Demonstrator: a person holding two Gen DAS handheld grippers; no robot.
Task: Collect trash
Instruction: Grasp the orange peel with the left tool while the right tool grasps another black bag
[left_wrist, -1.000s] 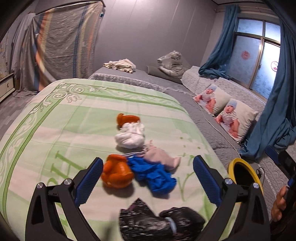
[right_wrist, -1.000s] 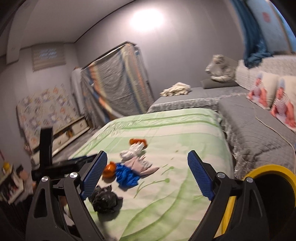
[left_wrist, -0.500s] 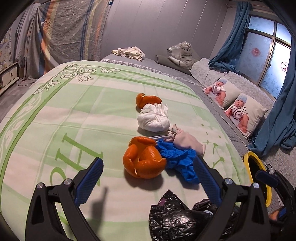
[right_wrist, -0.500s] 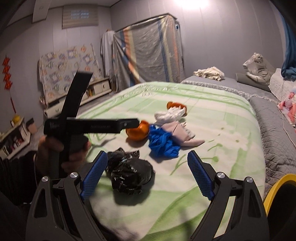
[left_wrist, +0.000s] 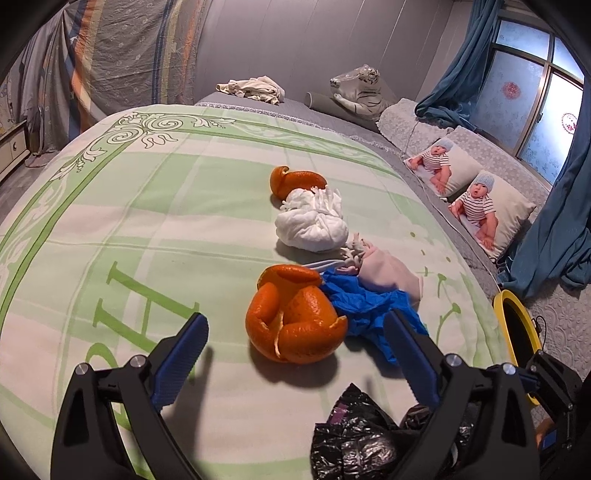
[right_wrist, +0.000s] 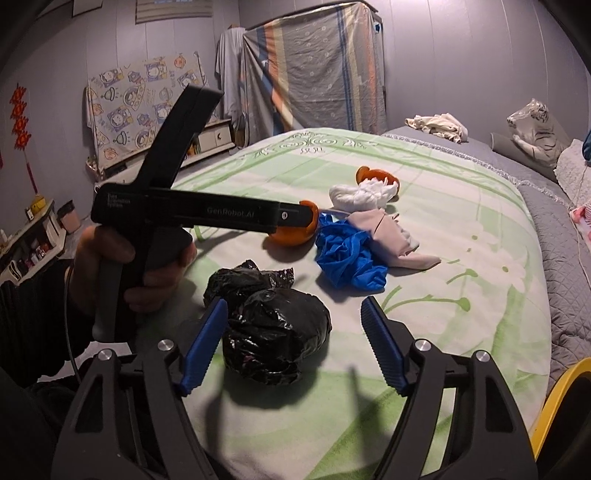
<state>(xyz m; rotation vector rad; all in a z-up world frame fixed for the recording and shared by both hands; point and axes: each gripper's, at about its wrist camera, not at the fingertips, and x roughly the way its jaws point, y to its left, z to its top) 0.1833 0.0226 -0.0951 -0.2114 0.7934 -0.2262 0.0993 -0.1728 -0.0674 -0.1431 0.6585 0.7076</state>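
Black bag: a crumpled black plastic bag (right_wrist: 275, 332) lies on the green-and-cream bedspread (right_wrist: 461, 258), nearest to me of all the trash; I take it as my landmark.
Right gripper: my right gripper (right_wrist: 291, 343) has its blue pads either side of the black bag; the jaws are closing, the left pad just beside the plastic, the right pad clearly apart from it, so nothing is gripped.
Left gripper: my left gripper (left_wrist: 295, 354) hangs over the bedspread beyond the black bag, jaws spread wide, pads touching nothing; the big orange peel (left_wrist: 295, 321) lies between and just past its fingertips.
Left hand: my left hand (right_wrist: 129, 266) grips the handle, to the left of the black bag in the right wrist view.
Blue glove: a crumpled blue glove (left_wrist: 369, 310) lies just beyond the black bag, touching the big orange peel.
Pink cloth: a pale pink cloth (left_wrist: 384, 273) lies against the blue glove, farther from the black bag.
White wad: a white tissue wad (left_wrist: 314, 225) lies farther still, with a second orange peel (left_wrist: 295, 181) touching its far side.
Yellow bin: a yellow-rimmed bin (left_wrist: 517, 332) stands off the bed's edge, to the right of the black bag.
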